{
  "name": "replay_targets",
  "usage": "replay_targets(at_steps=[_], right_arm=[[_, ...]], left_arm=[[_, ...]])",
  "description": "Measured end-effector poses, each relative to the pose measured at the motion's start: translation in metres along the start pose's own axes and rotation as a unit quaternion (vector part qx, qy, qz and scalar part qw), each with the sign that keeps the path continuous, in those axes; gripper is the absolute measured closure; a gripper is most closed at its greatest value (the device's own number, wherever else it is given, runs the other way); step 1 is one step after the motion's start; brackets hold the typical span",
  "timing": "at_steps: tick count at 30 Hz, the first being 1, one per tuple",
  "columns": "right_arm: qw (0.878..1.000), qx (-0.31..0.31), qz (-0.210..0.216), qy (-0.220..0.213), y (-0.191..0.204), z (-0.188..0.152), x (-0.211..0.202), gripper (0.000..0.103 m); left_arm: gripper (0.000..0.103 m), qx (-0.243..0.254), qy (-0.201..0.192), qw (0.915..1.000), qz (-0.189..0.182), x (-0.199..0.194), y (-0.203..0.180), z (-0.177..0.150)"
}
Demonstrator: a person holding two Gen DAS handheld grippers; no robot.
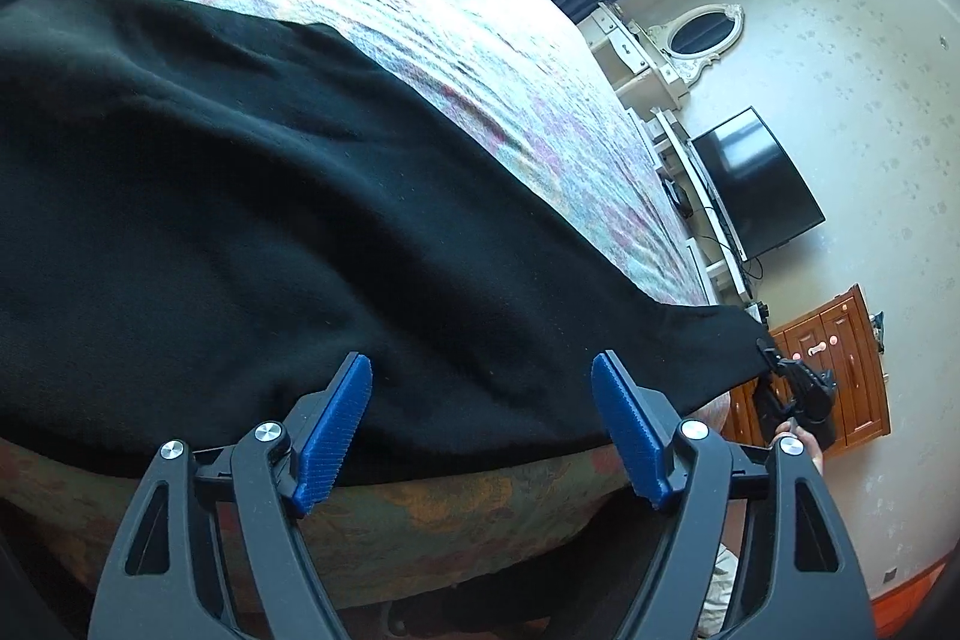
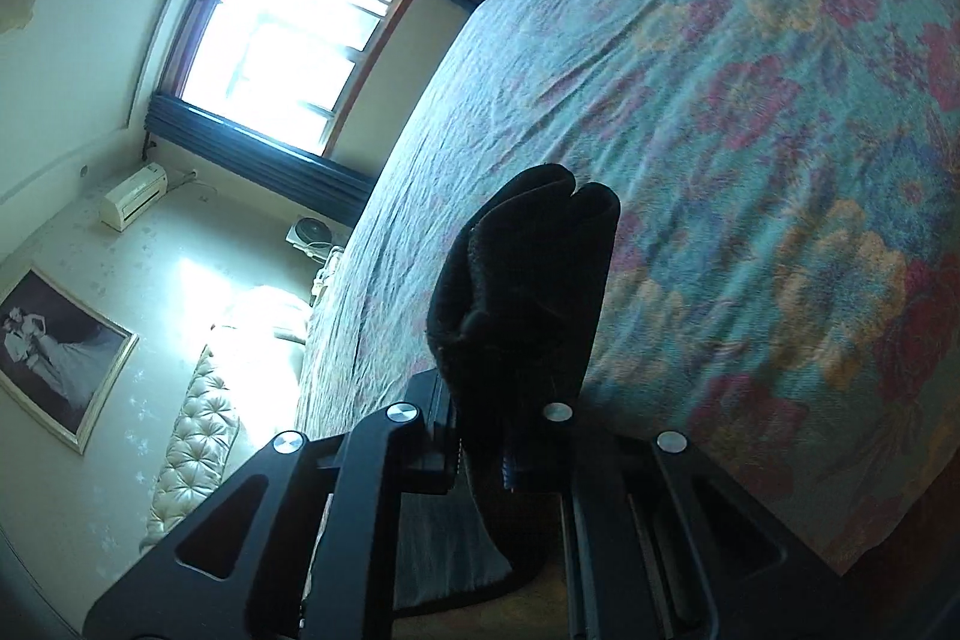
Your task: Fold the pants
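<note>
The main risk is the black pants slipping out of the right gripper, which is clamped on a bunched wad of the fabric; a thick, uneven bunch like that could work loose if the cloth is pulled taut, and the corner would drop back onto the bed. A second risk is a crooked fold: only one corner is held, so dragging from here would likely skew the garment across the floral bedspread.

The left gripper stands wide, its blue pads holding nothing. The near edge of the pants lies just beyond and between them, draped over the bed's edge. In the left wrist view the right gripper shows far to the right, holding a stretched corner of the pants off the bed's side
</note>
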State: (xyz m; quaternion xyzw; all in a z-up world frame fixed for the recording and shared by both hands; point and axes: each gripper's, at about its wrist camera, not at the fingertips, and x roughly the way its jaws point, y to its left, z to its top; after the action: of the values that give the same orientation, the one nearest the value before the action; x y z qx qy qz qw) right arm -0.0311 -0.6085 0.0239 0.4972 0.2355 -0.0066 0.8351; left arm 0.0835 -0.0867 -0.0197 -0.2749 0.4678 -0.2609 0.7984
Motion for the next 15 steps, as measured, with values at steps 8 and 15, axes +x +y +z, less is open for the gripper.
replay_targets(at_steps=[8, 15], right_arm=[[0.984, -0.174, -0.004, 0.034, 0.125, -0.041, 0.038, 0.094], [0.957, -0.278, -0.004, 0.088, 0.195, -0.112, 0.092, 0.094]], left_arm=[[0.024, -0.047, -0.043, 0.9977, 0.023, -0.032, 0.045, -0.004], [0.024, -0.058, -0.060, 0.9964, 0.016, -0.048, 0.059, -0.010]])
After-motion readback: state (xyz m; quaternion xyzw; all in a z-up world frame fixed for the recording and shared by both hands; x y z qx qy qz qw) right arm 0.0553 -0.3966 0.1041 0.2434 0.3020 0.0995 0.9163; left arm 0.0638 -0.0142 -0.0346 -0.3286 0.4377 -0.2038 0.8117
